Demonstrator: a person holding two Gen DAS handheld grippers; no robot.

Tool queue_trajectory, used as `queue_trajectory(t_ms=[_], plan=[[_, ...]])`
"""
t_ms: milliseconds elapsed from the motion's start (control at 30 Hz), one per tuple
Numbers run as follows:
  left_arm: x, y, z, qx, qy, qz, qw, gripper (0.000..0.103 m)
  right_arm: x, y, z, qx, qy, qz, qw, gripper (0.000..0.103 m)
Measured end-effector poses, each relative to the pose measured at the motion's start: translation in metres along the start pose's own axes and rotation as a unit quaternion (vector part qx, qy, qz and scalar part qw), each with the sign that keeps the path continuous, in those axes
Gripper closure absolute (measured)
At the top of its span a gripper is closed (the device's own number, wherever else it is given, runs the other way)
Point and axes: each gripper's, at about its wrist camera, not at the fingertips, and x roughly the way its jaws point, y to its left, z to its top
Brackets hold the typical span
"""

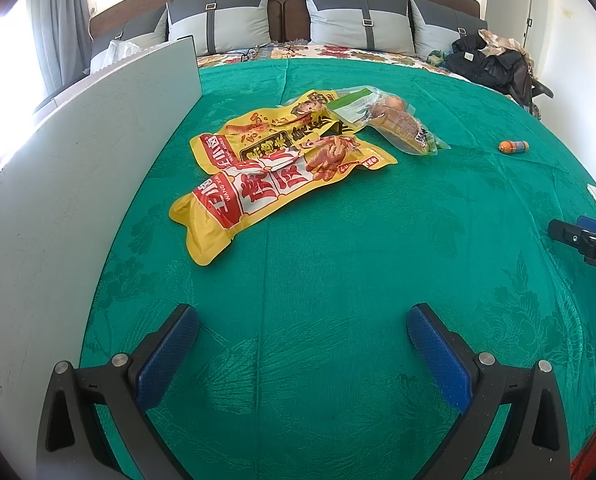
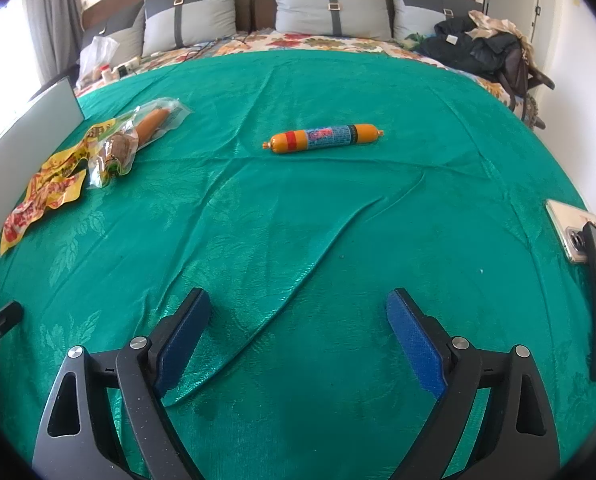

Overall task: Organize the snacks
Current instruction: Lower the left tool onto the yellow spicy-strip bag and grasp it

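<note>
Two yellow snack bags [image 1: 274, 164] lie overlapped on the green bedspread [image 1: 338, 260], ahead of my open, empty left gripper [image 1: 302, 334]. A clear pack with corn and a sausage [image 1: 394, 120] rests against their far side. An orange sausage stick [image 2: 324, 138] lies alone mid-bed, well ahead of my open, empty right gripper [image 2: 298, 318]; in the left wrist view it shows small at the right [image 1: 513, 146]. The snack bags [image 2: 50, 188] and the clear pack [image 2: 138, 136] sit at the left of the right wrist view.
A tall grey-white panel [image 1: 78, 168] stands along the bed's left side. Grey pillows [image 2: 330, 8] line the headboard. Dark clothes and a bag [image 2: 486, 52] are piled at the far right. Two phones [image 2: 586, 252] lie at the right edge. A plastic bag [image 2: 98, 52] sits far left.
</note>
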Motion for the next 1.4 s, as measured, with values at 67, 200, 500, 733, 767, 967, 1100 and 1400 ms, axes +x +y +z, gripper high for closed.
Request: queue_trajectory(t_ms=[67,200,500,733,767,967,1100,1400], plan=[[0.000,0.000,0.002,0.002,0.015,-0.003,0.9999,0.000,0.000,0.000,0.000,0.000,0.000,0.000,1.000,0.010],[-0.003,0.000,0.003,0.022,0.045,-0.017,0.9986,0.000,0.000,0.000,0.000,0.000,0.000,0.000,1.000,0.010],[-0.007,0.001,-0.004,0.019,0.058,-0.015,0.9980,0.000,0.000,0.000,0.000,0.000,0.000,0.000,1.000,0.010],[-0.009,0.012,0.006,-0.009,0.099,-0.021,0.9948,0.001,0.000,0.000,0.000,0.001,0.000,0.000,1.000,0.010],[-0.012,0.016,0.010,-0.014,0.090,-0.031,0.9954,0.001,0.000,0.000,0.000,0.001,0.000,0.000,1.000,0.010],[-0.011,-0.001,0.067,0.136,0.053,-0.005,0.9893,0.001,0.000,0.000,0.000,0.001,0.000,0.000,1.000,0.010],[0.028,0.005,0.095,0.172,0.079,0.037,0.9813,0.001,0.000,0.000,0.000,0.001,0.000,0.000,1.000,0.010],[0.030,0.032,0.073,0.071,0.142,-0.081,0.9840,0.059,0.000,0.000,0.000,0.000,0.000,0.000,1.000,0.010]])
